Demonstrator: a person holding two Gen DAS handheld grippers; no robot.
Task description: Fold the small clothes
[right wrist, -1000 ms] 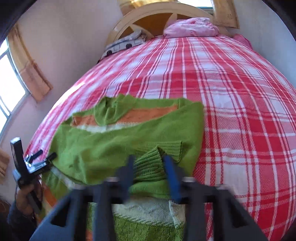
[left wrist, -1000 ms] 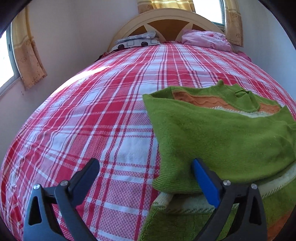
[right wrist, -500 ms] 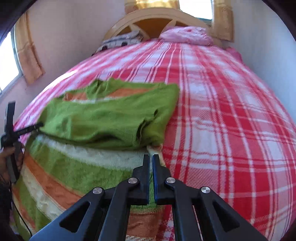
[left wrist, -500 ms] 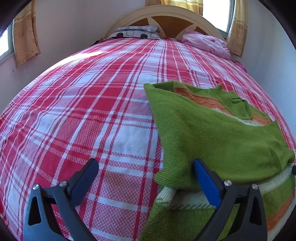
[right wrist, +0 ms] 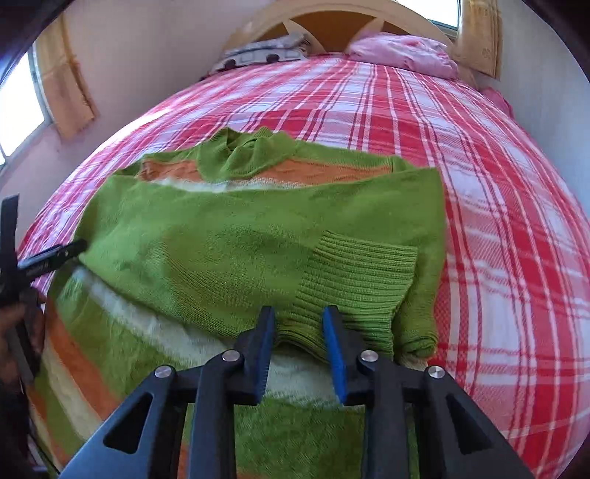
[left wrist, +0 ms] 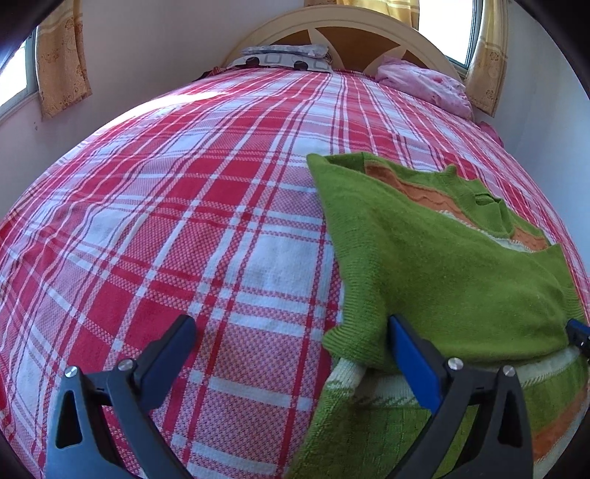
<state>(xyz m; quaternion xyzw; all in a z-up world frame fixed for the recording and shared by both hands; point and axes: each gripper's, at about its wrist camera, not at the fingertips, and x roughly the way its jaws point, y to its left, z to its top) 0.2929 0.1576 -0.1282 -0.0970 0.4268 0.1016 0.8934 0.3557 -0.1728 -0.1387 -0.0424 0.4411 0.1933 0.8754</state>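
Observation:
A small green sweater with orange and white stripes (left wrist: 442, 272) lies on the bed, sleeves folded across its front. In the right wrist view the sweater (right wrist: 258, 228) fills the middle, with a ribbed cuff (right wrist: 354, 280) on top. My left gripper (left wrist: 291, 342) is open wide and empty at the sweater's left edge, its blue finger (left wrist: 413, 353) over the fabric. My right gripper (right wrist: 298, 328) is partly open just before the ribbed cuff and holds nothing. The left gripper also shows in the right wrist view (right wrist: 48, 254) at the sweater's left side.
The red and white plaid bedspread (left wrist: 184, 221) covers the whole bed. A grey patterned pillow (left wrist: 284, 59) and a pink pillow (left wrist: 427, 84) lie by the cream headboard (left wrist: 354, 25). Walls and curtained windows stand close on both sides.
My right gripper went from around the cuff to shut and drawn back, and now stands partly open at the cuff again. The left gripper stayed open and shifted slightly.

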